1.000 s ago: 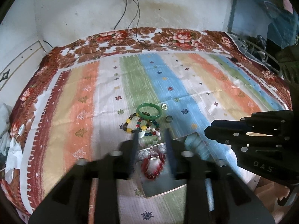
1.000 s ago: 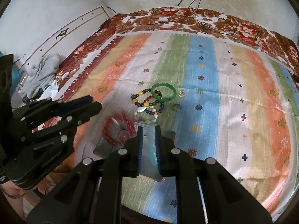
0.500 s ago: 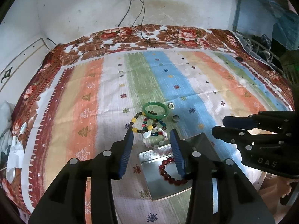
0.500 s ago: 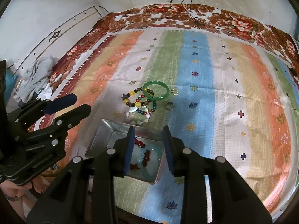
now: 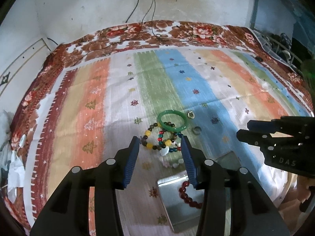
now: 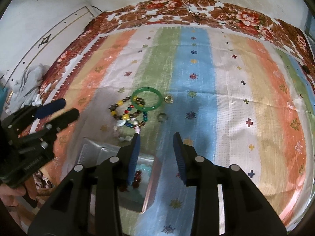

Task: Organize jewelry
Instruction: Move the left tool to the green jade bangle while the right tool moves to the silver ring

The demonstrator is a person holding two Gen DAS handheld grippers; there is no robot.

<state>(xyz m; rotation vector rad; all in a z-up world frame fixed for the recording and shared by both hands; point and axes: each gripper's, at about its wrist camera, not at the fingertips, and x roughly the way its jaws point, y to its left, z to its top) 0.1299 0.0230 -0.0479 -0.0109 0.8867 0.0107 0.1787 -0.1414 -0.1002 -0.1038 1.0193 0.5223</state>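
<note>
A silver metal tray (image 5: 173, 202) (image 6: 92, 151) lies on the striped cloth and holds a red bead bracelet (image 5: 187, 194) (image 6: 137, 177). Beyond it lie a green bangle (image 5: 172, 120) (image 6: 146, 98), several multicoloured bead bracelets (image 5: 159, 139) (image 6: 128, 114), a small silver ring (image 5: 190, 114) (image 6: 169, 99) and a dark ring (image 5: 196, 130) (image 6: 162, 117). My left gripper (image 5: 160, 145) is open and empty above the bead bracelets. My right gripper (image 6: 156, 141) is open and empty by the tray's right edge.
The striped cloth (image 5: 196, 82) covers a bed with a floral border. Cables (image 5: 149, 19) hang from a wall socket at the back. Clothes (image 6: 29, 82) lie off the left edge. A person's hand (image 6: 11, 194) holds the left gripper.
The left gripper dropped the red bracelet into the tray and opened. The right gripper opened too. Both have pulled back and risen from the tray.
</note>
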